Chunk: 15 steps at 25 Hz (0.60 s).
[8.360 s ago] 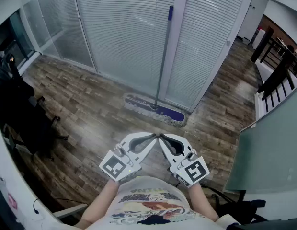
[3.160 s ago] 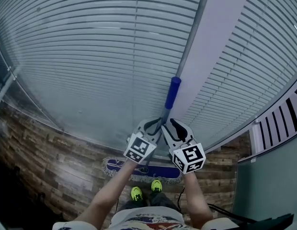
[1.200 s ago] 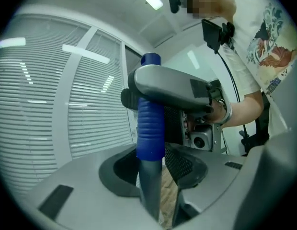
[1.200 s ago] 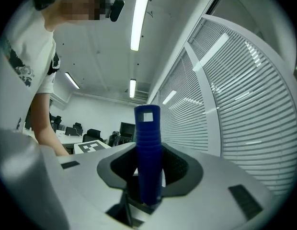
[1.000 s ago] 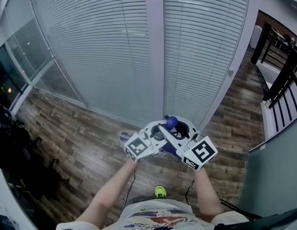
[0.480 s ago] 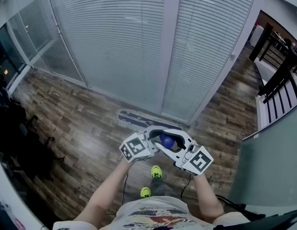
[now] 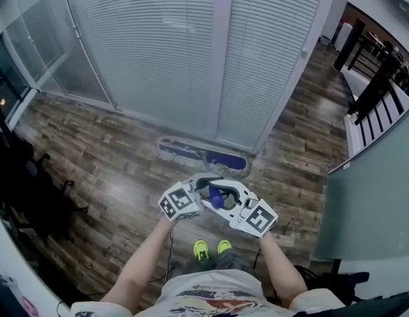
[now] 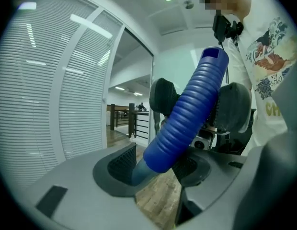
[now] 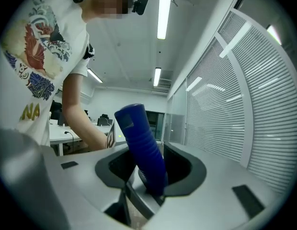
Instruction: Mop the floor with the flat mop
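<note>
- Head view: L gripper (image 7: 203, 191) and R gripper (image 7: 225, 193) meet nose to nose on the blue grip (image 7: 216, 197) at the top of the flat mop, just ahead of the person's shoes (image 7: 211, 248).
  - Mop head (image 7: 201, 156) lies flat on the wood floor (image 7: 112, 150), ahead of both claws, close to the foot of the blinds wall (image 7: 158, 45).
  - Its long axis runs across the view, slanting a bit down to the right.
  - The pole drops fwd from grip to head, so a push or pull goes along that line, square to the head.
- Left gripper view: L gripper (image 8: 155, 169) jaws are opening.
  - The lower end of the blue grip (image 8: 187, 114) and the grey pole (image 8: 138, 172) pass between them, tilted hard across.
  - The pole leans on one pad and floor shows beside it. Prob a loose cradle, not a pinch.
- Right gripper view: R gripper (image 9: 151, 176) jaws are opening slightly.
  - Both pads look to sit against the blue grip (image 9: 141, 143), which stands nearly upright with its top leaning toward the person.
  - R seems to carry the hold.
  - L looks the lower claw on the shaft, so nearer the head. L likely needs to re-close before a stroke.
</note>
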{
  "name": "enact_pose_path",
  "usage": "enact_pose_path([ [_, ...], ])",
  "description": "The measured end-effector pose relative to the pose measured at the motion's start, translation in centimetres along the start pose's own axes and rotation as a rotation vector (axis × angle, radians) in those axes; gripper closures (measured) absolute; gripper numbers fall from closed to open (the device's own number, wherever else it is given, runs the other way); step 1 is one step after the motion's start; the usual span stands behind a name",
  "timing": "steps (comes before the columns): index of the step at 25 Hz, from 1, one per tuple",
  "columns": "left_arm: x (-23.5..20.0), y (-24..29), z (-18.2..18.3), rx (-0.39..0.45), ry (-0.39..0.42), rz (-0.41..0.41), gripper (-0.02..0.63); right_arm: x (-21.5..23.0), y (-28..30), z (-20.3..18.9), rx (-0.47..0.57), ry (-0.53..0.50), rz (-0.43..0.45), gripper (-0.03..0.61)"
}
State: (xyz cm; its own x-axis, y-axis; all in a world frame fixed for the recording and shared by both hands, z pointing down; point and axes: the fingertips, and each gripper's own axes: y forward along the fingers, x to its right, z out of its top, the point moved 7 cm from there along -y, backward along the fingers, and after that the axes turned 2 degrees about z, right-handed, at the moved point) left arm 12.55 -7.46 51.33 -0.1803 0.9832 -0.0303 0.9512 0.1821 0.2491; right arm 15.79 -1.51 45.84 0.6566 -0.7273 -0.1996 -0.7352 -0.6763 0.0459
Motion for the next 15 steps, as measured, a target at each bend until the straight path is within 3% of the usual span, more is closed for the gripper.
enact_pose_path([
  [9,11.3,1.1,-2.4,-0.070,-0.005,-0.018,0.393,-9.9,-6.3,-0.9,-0.005,0.058,0.009,0.405],
  [15,22.6,2.1,-3.1,-0.080,-0.004,-0.001,0.393,-18.9,-13.1,-0.2,-0.025,0.061,0.050,0.402],
])
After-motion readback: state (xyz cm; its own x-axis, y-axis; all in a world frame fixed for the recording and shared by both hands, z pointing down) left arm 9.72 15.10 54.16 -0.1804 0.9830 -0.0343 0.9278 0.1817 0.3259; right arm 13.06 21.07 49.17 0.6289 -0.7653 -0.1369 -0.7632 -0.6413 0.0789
